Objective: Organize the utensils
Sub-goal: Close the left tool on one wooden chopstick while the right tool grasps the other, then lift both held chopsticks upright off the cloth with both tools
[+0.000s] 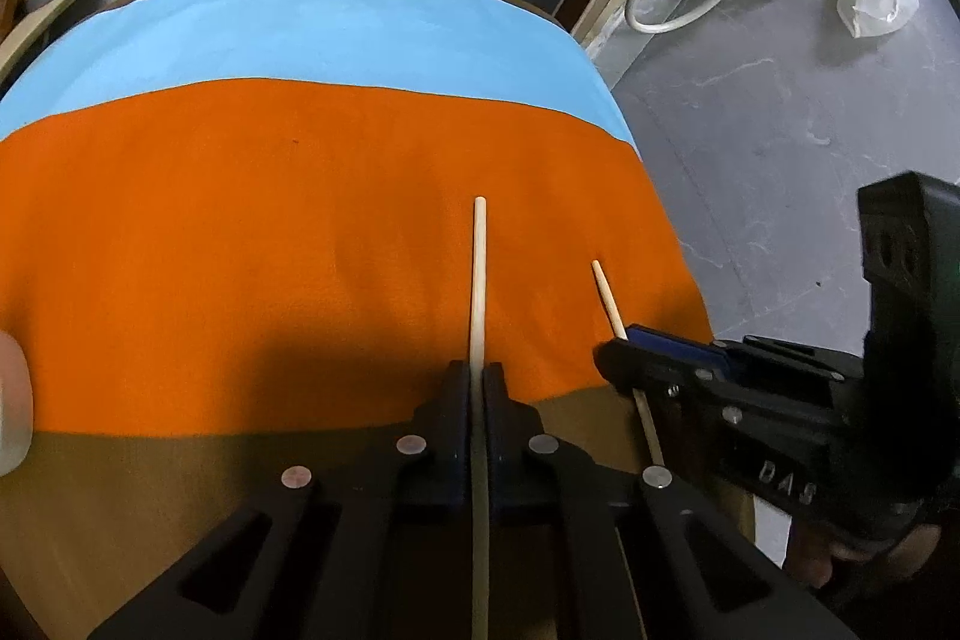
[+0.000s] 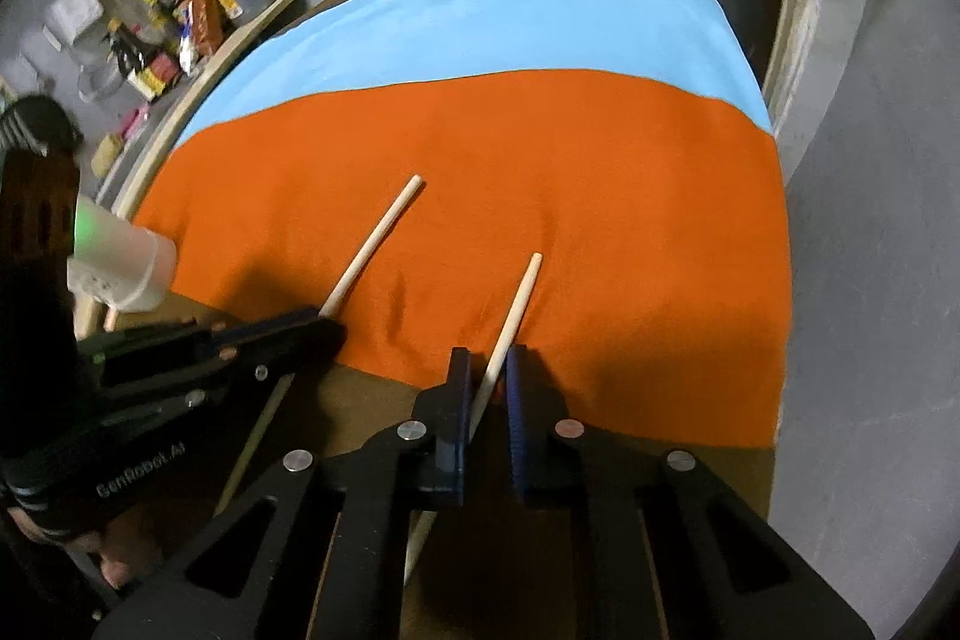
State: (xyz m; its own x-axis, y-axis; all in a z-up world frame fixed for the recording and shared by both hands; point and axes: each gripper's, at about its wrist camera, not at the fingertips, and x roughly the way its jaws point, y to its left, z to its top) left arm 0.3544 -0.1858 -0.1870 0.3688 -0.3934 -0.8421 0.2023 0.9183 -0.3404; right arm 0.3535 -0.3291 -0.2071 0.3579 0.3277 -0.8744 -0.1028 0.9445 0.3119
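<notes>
Reads "GenRobot.AI" on left gripper body in white; raised letters resembling "DAS" on right gripper housing.

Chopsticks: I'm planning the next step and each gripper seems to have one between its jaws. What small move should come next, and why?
Probably lift both a little off the orange cloth. The left gripper is shut on the left chopstick, but in the right gripper the right chopstick sits skewed with a gap beside one pad, so a small lift would show whether that grip holds.
</notes>
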